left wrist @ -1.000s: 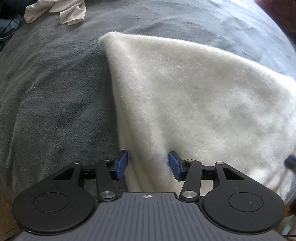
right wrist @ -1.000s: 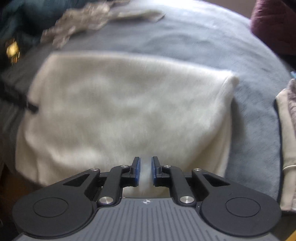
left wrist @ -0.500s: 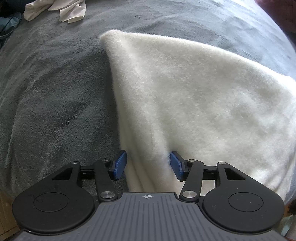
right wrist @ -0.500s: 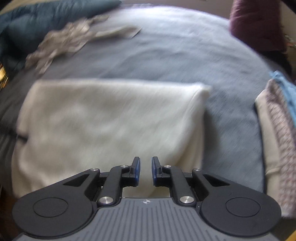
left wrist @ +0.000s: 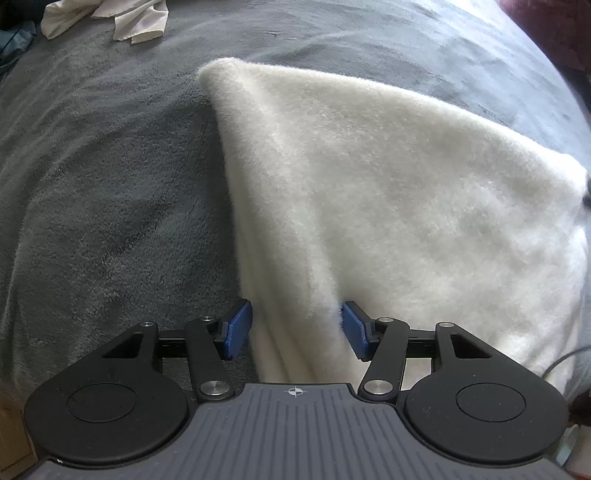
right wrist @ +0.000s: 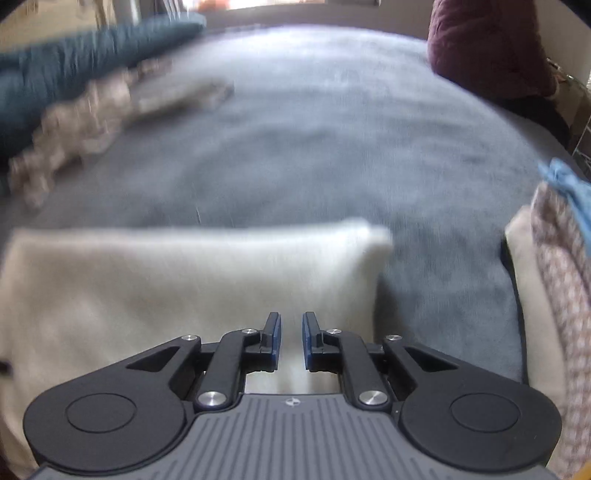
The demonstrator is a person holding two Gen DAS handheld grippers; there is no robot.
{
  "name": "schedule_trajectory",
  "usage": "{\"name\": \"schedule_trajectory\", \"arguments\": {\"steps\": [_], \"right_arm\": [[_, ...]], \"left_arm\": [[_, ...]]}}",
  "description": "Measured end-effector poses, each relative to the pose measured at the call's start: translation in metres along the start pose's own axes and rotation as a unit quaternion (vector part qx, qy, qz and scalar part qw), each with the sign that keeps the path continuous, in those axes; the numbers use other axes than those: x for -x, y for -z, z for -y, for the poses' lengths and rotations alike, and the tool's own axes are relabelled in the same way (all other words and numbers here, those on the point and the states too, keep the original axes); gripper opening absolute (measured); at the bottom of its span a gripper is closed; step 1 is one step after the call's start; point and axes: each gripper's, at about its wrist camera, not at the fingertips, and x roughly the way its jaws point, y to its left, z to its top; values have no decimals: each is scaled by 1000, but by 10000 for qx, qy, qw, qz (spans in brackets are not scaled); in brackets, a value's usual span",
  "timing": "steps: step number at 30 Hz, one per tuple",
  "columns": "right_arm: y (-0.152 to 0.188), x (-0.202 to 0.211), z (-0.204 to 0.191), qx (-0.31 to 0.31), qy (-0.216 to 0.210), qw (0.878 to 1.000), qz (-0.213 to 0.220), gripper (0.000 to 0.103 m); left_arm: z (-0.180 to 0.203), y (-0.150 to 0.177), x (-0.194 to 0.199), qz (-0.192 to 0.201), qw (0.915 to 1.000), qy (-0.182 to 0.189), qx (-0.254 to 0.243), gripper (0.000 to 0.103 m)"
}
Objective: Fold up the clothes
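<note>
A folded cream fleece garment [left wrist: 388,192] lies flat on the grey bed cover [left wrist: 92,184]. My left gripper [left wrist: 297,326] is open at the near left corner of the fleece, and a ridge of its folded left edge runs between the two blue pads. In the right wrist view the same fleece [right wrist: 184,280] fills the lower left, blurred by motion. My right gripper [right wrist: 291,339] hovers over its near right part with the pads almost together and nothing visibly pinched between them.
A crumpled beige cloth [left wrist: 110,18] lies at the far left of the bed, also blurred in the right wrist view [right wrist: 92,122]. A stack of folded clothes [right wrist: 554,295] sits at the right edge. A maroon item [right wrist: 487,48] and a teal blanket [right wrist: 74,70] lie far back.
The right wrist view has swung up and back, so the fleece sits lower in it and more of the bed shows. The left gripper has hardly moved and stays open.
</note>
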Motion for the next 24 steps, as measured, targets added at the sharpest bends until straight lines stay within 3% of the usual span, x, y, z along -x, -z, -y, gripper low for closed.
{"name": "schedule_trajectory", "arguments": {"steps": [3,6,9,13,18,24], "right_arm": [[-15,-21,3,-77,202,9997,71,13],[-15,-51,15,-314,168,9990,-254,12],[-18,-33,3,-197,145,9996,-153,17],[-19,0,-25,-46,-462,9989,-38,20],[-14,6,-87,282,-1793,9828,-328,29],[-1,-8,-160,648,-2497,9629,-795,30]], "left_arm": [[-2,1,1,35,10000,66,-25,55],[-5,3,1,95,9998,160,-58,55],[-10,9,3,241,9991,342,-61,55],[-17,17,6,430,9972,599,-79,55],[-27,33,8,525,9934,992,-235,55],[-41,26,9,789,9896,1199,-43,55]]}}
